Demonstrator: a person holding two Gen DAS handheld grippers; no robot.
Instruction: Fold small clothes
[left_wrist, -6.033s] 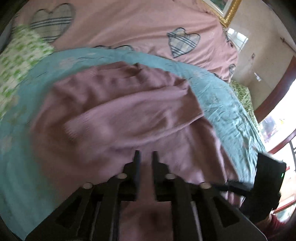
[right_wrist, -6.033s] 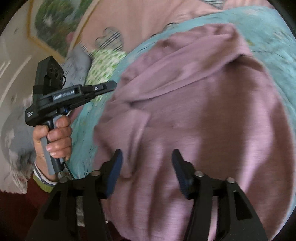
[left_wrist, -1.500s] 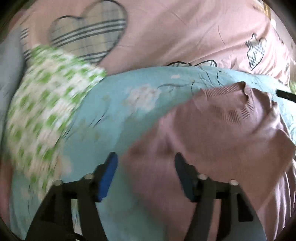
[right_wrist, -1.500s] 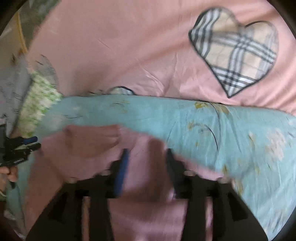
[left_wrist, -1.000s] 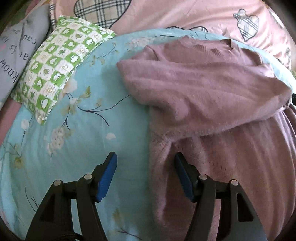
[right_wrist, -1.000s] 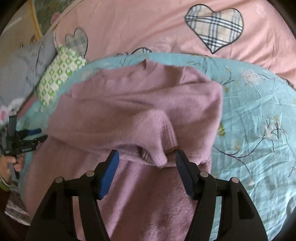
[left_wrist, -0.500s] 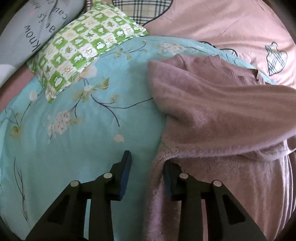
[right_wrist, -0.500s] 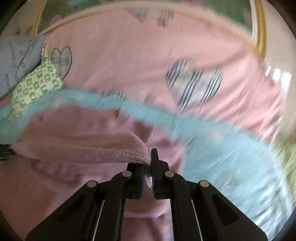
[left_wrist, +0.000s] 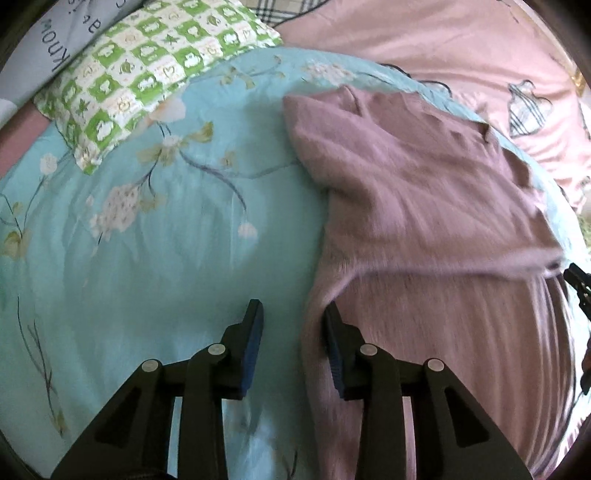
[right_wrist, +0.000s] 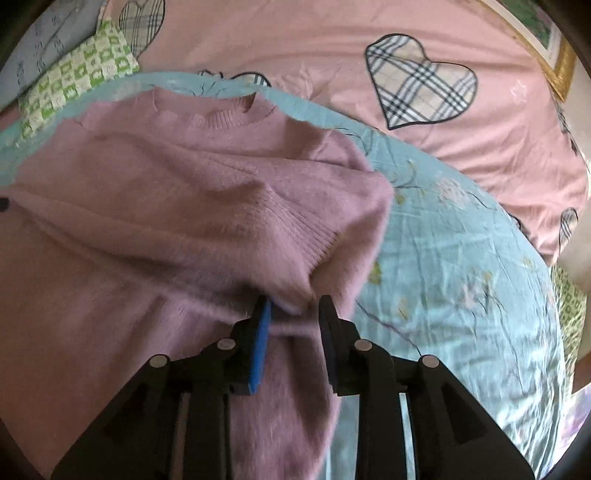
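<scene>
A mauve knitted sweater lies on a turquoise floral cover, with one sleeve folded across its chest. My left gripper is open at the sweater's left side edge; the right finger rests on the knit, the left one over the cover. In the right wrist view the sweater fills the left half. My right gripper is open, with the ribbed sleeve cuff lying just in front of and between its jaws. The tip of the right gripper shows at the left wrist view's right edge.
A green-and-white checked pillow lies at the far left, with a grey printed pillow behind it. A pink sheet with plaid hearts covers the far side. A gold picture frame hangs on the wall.
My right gripper has opened and let go of the sleeve cuff, which now lies across the sweater. My left gripper has opened a little wider at the sweater's side edge.
</scene>
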